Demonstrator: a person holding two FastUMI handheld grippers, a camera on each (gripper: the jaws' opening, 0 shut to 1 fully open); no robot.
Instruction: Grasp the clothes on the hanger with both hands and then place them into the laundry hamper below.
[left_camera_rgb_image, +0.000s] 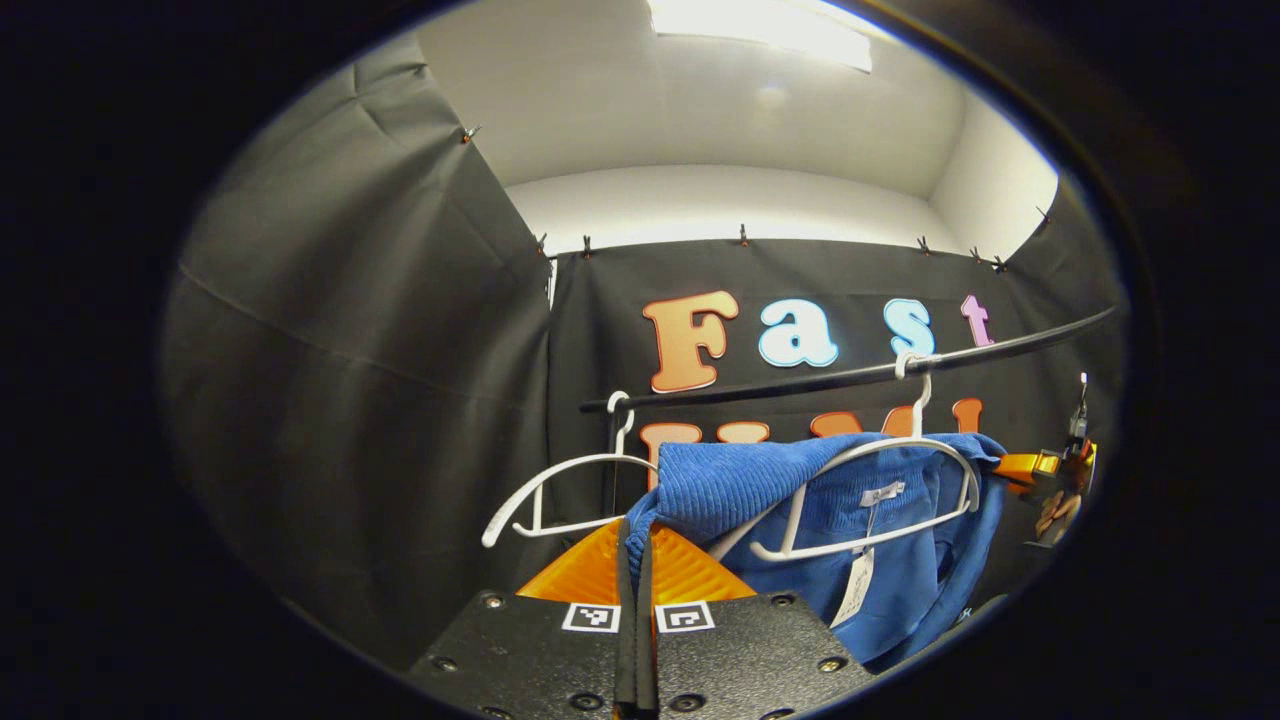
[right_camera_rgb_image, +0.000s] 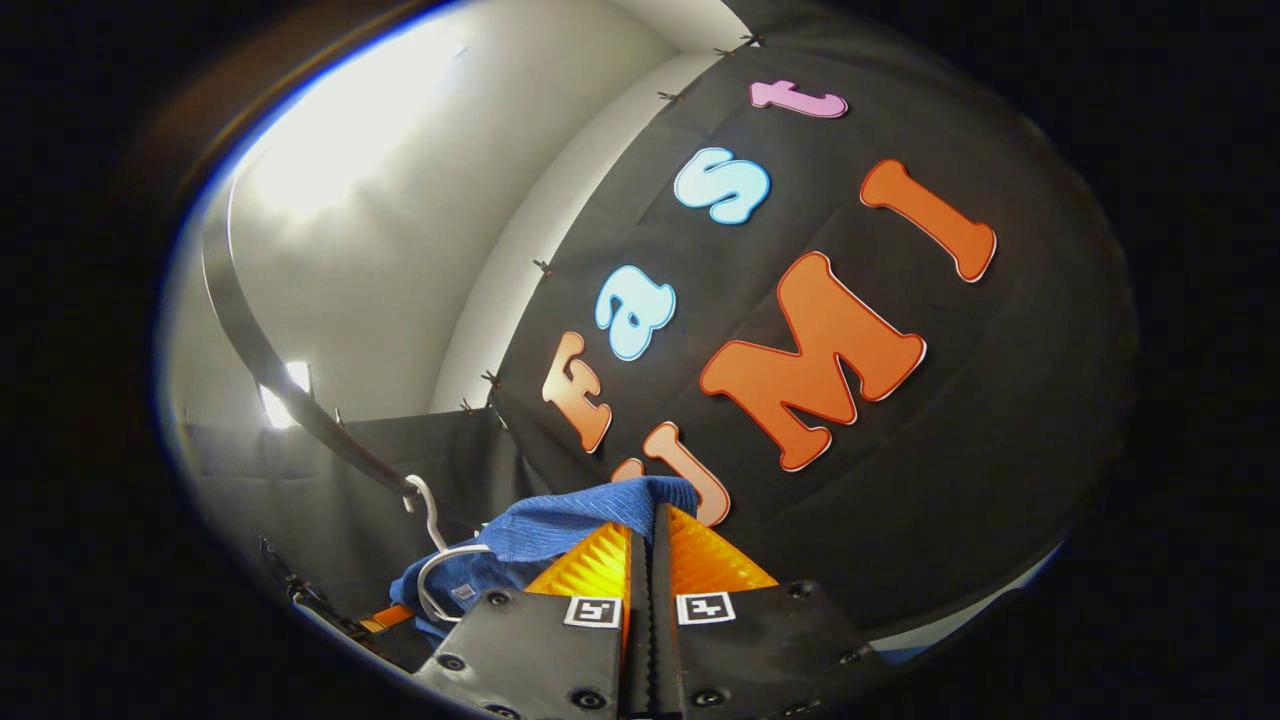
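The left claw (left_camera_rgb_image: 636, 545) is closed on a fold of the blue garment (left_camera_rgb_image: 760, 480), both fingers pinching the ribbed cloth where it comes off the end of its hanger. In the right gripper view the right claw (right_camera_rgb_image: 650, 525) is likewise clamped on an edge of the same blue cloth (right_camera_rgb_image: 560, 530), the fabric bunched over its fingertips.

The garment drapes over a white hanger (left_camera_rgb_image: 870, 500) that hooks onto the black rail (left_camera_rgb_image: 860, 375). Two tags hang at the garment's neck: a small sewn label (left_camera_rgb_image: 882, 493) and a paper tag (left_camera_rgb_image: 856, 588) dangling below it; the writing on both is too small to read. Each claw body carries two square black-and-white marker patches near its fingers.

There are two white hangers on the rail: the one bearing the garment, and a bare hanger (left_camera_rgb_image: 560, 495) at the rail's left end, just beside the held fold. Past the garment, under the rail's right end, the other claw and the hand (left_camera_rgb_image: 1058, 512) holding it appear at the edge of the left gripper view.
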